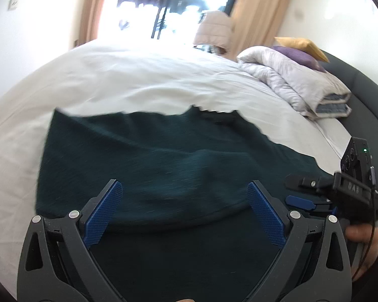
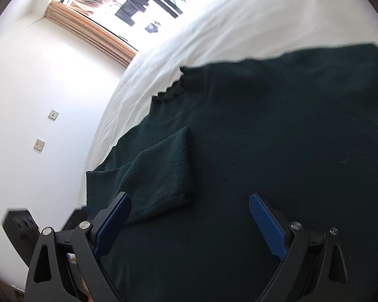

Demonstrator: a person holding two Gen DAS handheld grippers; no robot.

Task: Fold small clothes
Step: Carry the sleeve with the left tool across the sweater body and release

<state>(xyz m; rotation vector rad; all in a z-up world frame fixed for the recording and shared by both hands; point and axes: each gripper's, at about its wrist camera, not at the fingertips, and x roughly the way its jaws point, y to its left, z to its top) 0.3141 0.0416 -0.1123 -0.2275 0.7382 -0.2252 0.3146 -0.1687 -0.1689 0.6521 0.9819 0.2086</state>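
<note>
The dark green sweater lies flat on the white bed, and the left gripper and right gripper hang above it, both wide apart and empty, ready to grab an edge for folding.

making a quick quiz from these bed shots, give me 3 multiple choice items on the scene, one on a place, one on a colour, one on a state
1. Where does the sweater lie?
A. on the white bed sheet
B. on a wooden floor
C. in a basket

2. What colour is the sweater?
A. bright red
B. dark green
C. yellow

3. How does the left hand-held gripper stand?
A. clamped on a pillow
B. shut on the sweater
C. open, above the sweater

Answers:
1. A, white sheet shows all round its edges.
2. B, the knit reads dark green in both views.
3. C, its blue pads stand wide apart with nothing pinched between them.
</note>
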